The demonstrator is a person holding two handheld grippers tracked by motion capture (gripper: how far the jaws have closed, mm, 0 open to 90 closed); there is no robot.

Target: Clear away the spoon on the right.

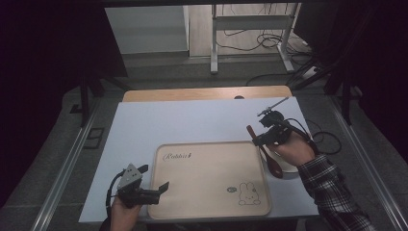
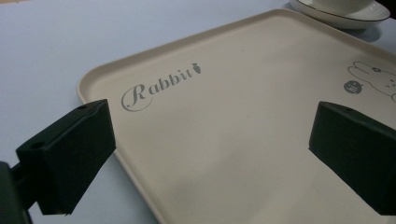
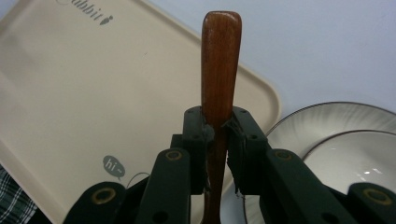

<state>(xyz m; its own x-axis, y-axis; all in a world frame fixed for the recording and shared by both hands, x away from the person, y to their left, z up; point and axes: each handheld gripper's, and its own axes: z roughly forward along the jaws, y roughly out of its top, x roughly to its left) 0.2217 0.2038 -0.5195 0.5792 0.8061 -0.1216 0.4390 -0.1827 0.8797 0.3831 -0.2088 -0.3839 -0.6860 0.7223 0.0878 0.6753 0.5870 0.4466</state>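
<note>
Clamping a wooden spoon (image 3: 220, 65) by its handle, the right gripper (image 1: 268, 135) hangs over the tray's right edge — the spoon's bowl hanging low beside that rim, next to a white bowl on a saucer (image 3: 327, 126). Across the cream tray (image 1: 202, 192), printed with "Rabbit" and a bunny, the whole inside lies bare and flat. At the tray's left edge the left gripper (image 1: 155, 188) rests with jaws spread wide, nothing between them. White tabletop (image 1: 159, 125) stretches beyond — grey floor, cables and a desk frame (image 1: 250, 24) behind.
</note>
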